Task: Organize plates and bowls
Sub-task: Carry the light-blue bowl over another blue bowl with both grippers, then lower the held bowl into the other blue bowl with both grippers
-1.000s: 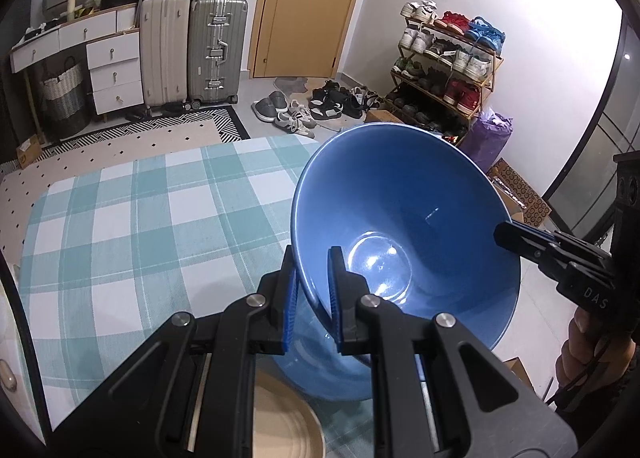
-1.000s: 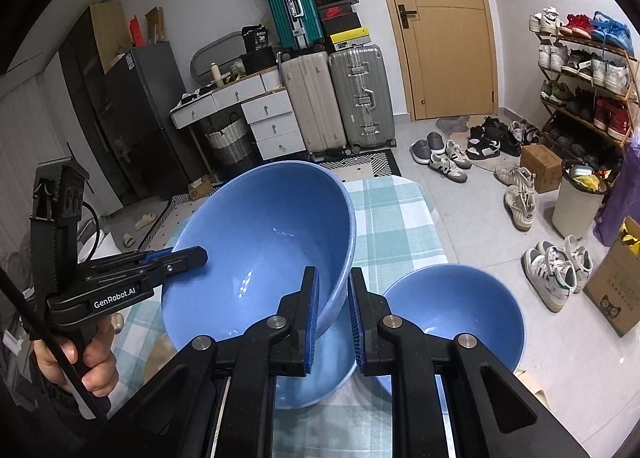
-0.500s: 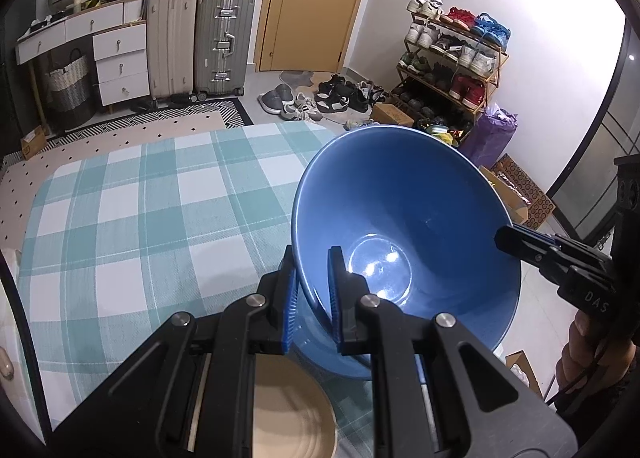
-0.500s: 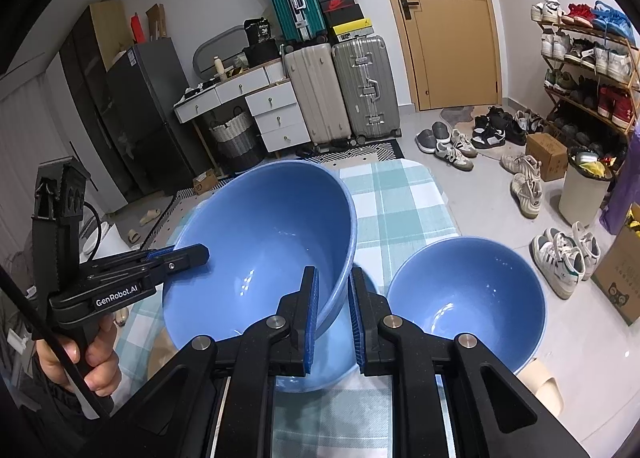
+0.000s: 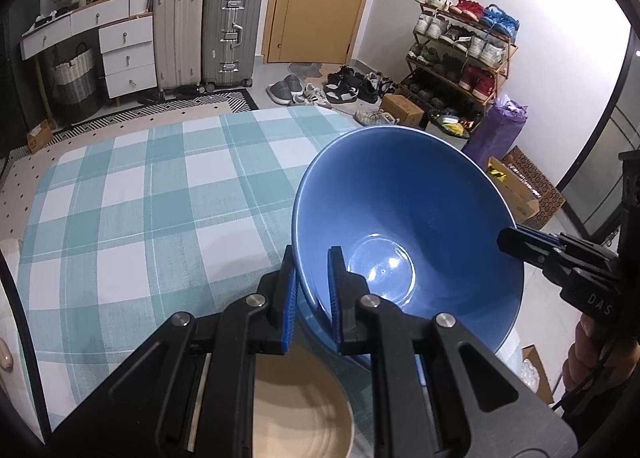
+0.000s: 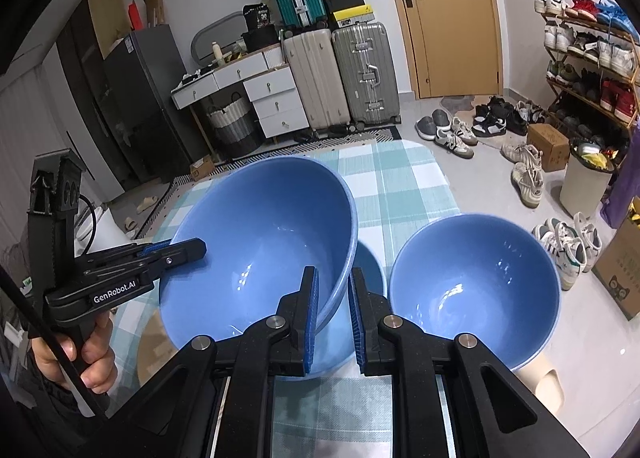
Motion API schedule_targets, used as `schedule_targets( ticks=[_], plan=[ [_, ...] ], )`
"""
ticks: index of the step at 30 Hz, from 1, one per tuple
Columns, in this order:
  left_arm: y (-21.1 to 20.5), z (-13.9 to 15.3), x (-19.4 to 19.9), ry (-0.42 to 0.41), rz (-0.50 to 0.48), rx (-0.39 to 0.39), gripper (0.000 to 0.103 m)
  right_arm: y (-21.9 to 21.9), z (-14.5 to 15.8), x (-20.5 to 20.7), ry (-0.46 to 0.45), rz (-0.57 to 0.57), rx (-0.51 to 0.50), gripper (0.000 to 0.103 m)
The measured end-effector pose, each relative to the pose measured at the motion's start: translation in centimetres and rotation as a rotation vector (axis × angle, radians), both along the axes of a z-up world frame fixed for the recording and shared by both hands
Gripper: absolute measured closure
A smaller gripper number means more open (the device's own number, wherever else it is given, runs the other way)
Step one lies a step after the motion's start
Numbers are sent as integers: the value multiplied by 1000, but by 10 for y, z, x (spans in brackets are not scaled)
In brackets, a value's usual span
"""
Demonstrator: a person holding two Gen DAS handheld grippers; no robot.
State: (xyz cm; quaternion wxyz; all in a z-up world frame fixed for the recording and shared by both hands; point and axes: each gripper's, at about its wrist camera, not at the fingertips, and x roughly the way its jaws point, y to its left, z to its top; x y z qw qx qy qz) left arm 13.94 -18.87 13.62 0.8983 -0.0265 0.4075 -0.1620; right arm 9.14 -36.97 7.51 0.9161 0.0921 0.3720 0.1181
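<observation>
I hold a large glossy blue ceramic bowl (image 6: 256, 246) tilted above the checked tablecloth (image 5: 132, 210): my left gripper (image 5: 312, 290) and right gripper (image 6: 333, 308) each pinch opposite rims. Another blue bowl (image 6: 370, 270) waits beneath, a third blue bowl (image 6: 476, 282) beside, and a tan plate (image 5: 300, 406) remains unsorted.

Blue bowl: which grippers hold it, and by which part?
Both: the left gripper and right gripper each clamp the blue bowl by its rim, on opposite sides.

Home entryway: shoe rack (image 5: 460, 54), suitcases (image 5: 208, 30).
</observation>
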Motion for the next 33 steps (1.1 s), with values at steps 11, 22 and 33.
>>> schedule_targets(
  ticks=[11, 22, 33],
  plan=[
    [1, -32, 14, 25, 6, 36, 92, 2, -21, 11, 34, -2, -5, 88],
    [-8, -57, 25, 24, 8, 93, 92, 4, -38, 17, 63, -14, -38, 88],
    [-21, -75, 31, 12, 2, 157, 92, 1, -51, 22, 74, -26, -70, 88]
  ],
)
